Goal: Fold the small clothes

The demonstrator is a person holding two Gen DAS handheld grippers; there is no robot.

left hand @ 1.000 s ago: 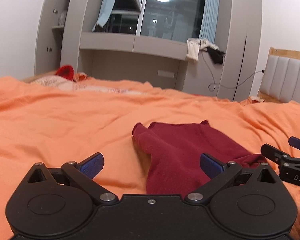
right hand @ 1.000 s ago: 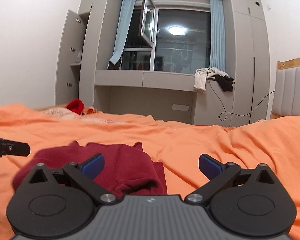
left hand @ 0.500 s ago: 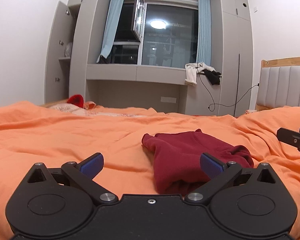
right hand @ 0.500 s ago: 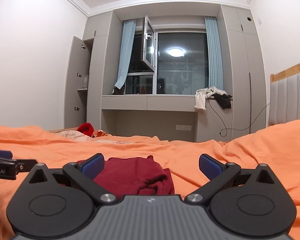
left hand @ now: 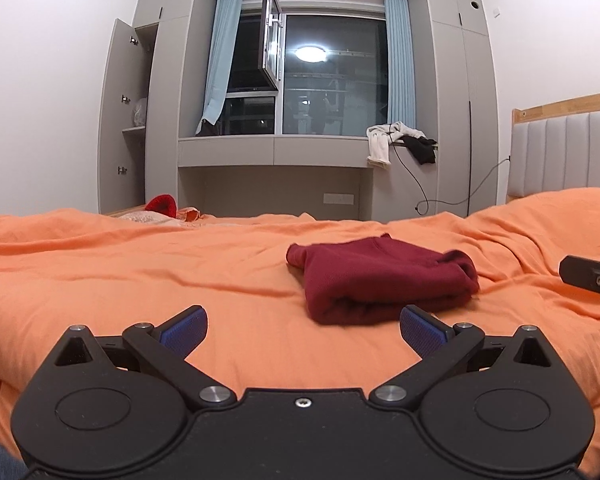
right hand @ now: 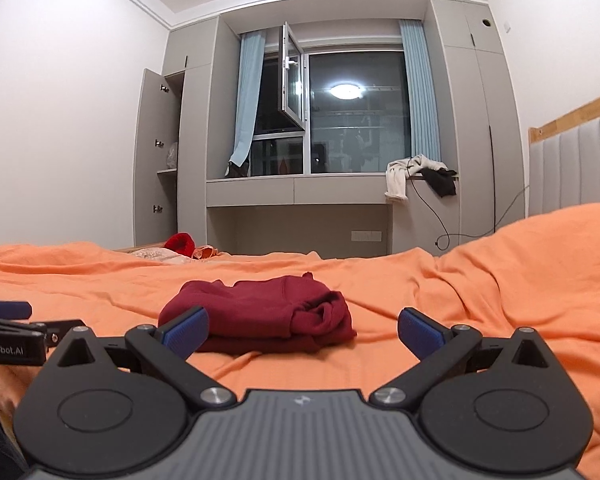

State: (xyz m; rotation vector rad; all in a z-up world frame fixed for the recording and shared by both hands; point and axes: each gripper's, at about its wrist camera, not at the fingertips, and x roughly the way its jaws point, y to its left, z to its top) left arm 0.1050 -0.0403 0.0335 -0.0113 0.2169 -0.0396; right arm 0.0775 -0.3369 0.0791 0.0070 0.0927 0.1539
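A dark red garment (left hand: 384, 280) lies folded in a compact bundle on the orange bed cover (left hand: 140, 272). It also shows in the right wrist view (right hand: 260, 312). My left gripper (left hand: 302, 330) is open and empty, low over the cover, short of the garment and a little left of it. My right gripper (right hand: 302, 326) is open and empty, just in front of the garment, its left pad overlapping the bundle's near edge in view. Each gripper's tip shows at the edge of the other view.
A red item and pale clothes (left hand: 162, 210) lie at the bed's far left. A padded headboard (left hand: 568, 152) stands at the right. Grey cabinets and a window ledge with draped clothes (left hand: 396, 144) are beyond the bed.
Both grippers have pulled back from the garment and tilted up, so it now lies farther ahead. The garment lies let go as a folded bundle.
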